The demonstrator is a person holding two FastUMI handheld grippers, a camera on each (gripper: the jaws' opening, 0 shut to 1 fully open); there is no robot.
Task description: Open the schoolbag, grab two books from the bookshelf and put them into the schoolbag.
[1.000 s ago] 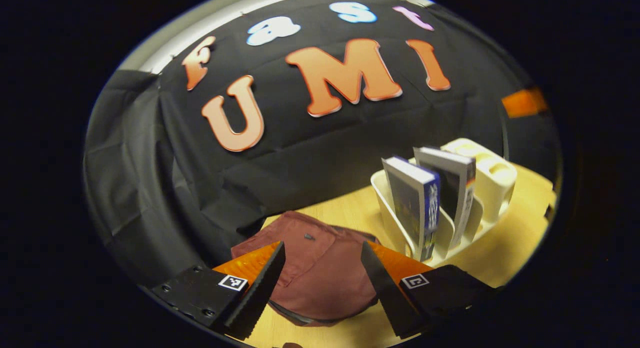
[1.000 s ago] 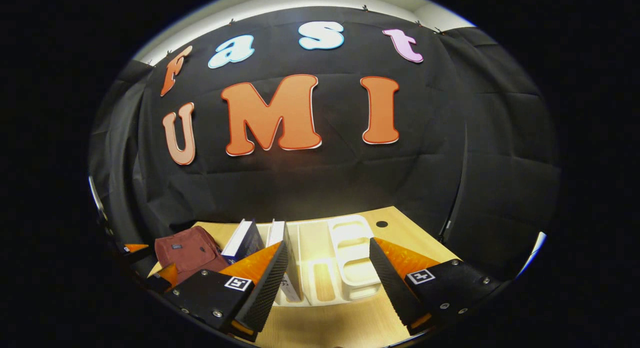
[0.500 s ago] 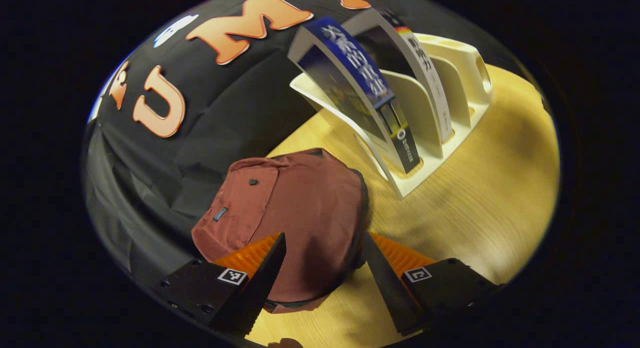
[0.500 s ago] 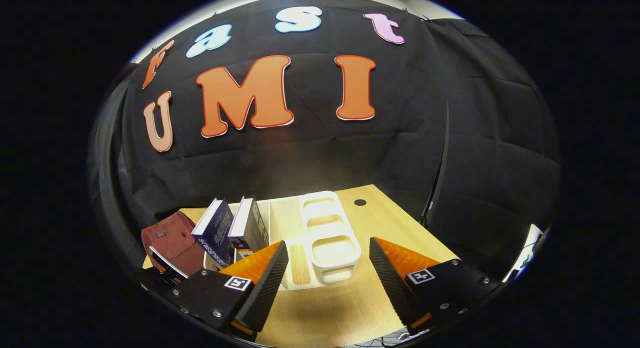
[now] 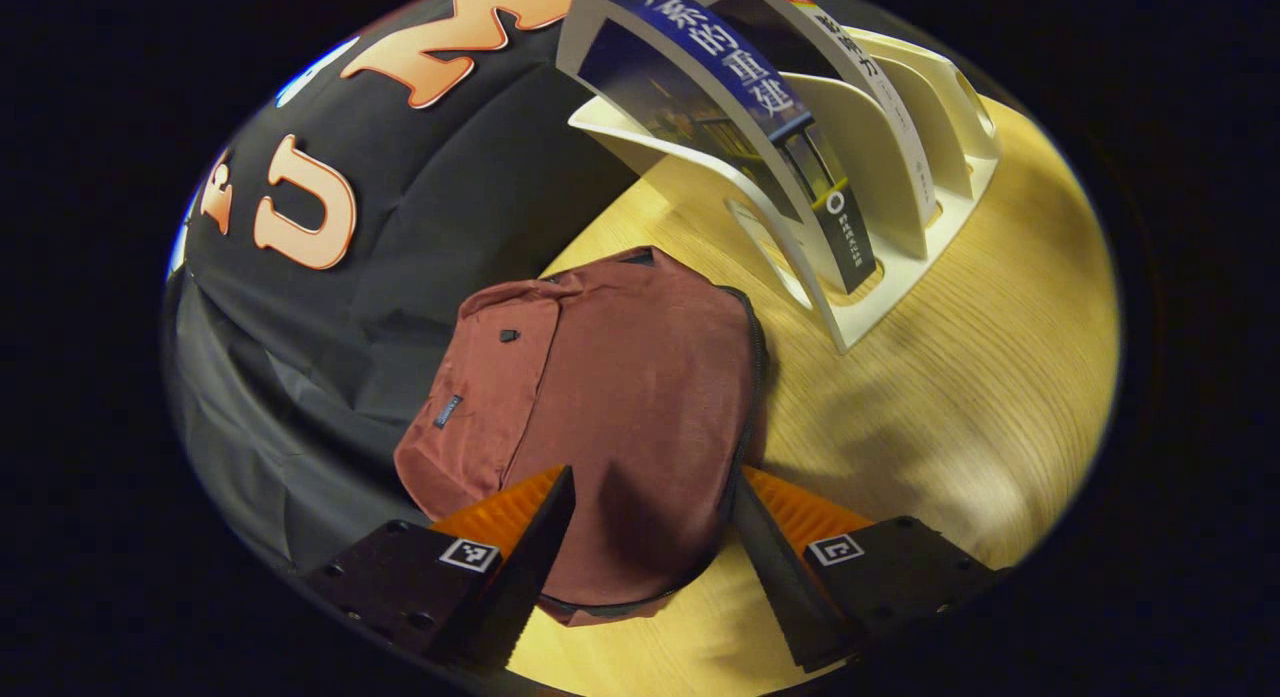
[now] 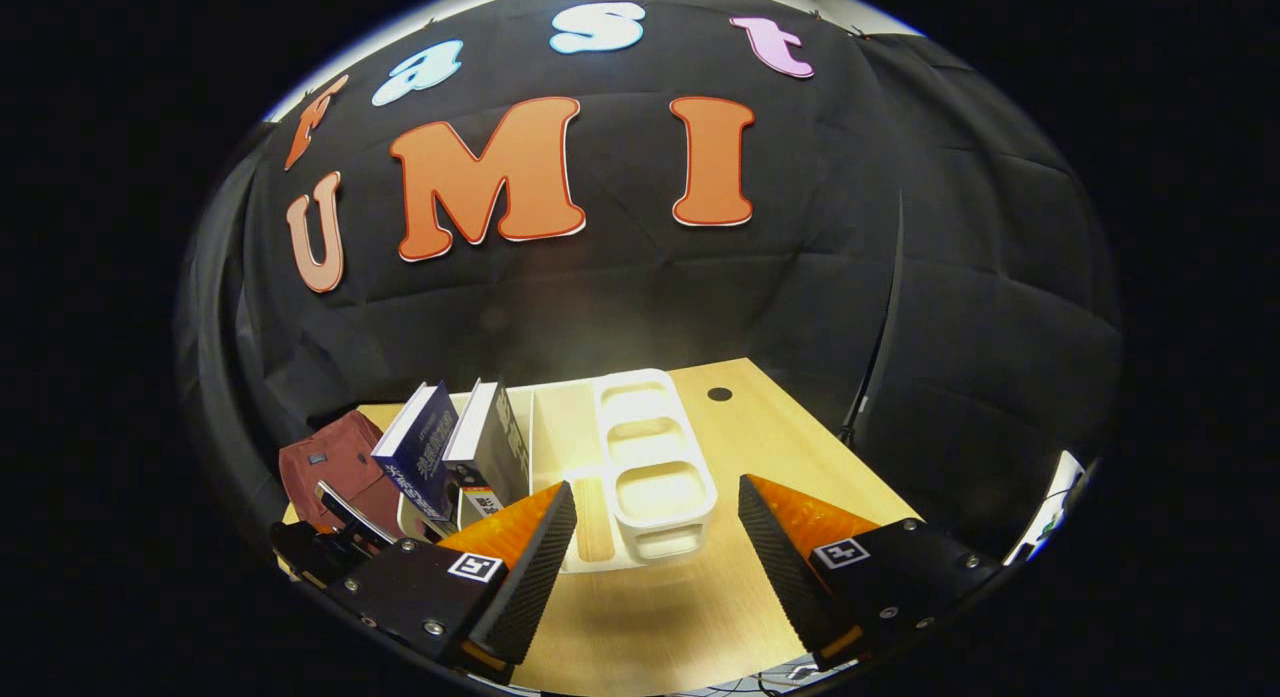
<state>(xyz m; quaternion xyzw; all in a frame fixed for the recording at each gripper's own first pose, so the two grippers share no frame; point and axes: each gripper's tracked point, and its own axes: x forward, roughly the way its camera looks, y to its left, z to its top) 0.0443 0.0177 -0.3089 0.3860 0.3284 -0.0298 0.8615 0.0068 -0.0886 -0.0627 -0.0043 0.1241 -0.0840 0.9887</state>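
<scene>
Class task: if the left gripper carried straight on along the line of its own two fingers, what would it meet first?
Most likely the schoolbag: it lies zipped on the table directly ahead of the open left gripper, between the finger lines. Depth is hard to judge.

Your left gripper (image 5: 648,537) is tipped steeply downward, its two fingers spread wide apart with nothing pressed between them. Your right gripper (image 6: 655,552) is held nearly level, looking forward, its fingers likewise parted wide and gripping nothing. In the right gripper view, the left gripper (image 6: 330,532) appears low at the far left edge, its fingers too small to judge there.
</scene>
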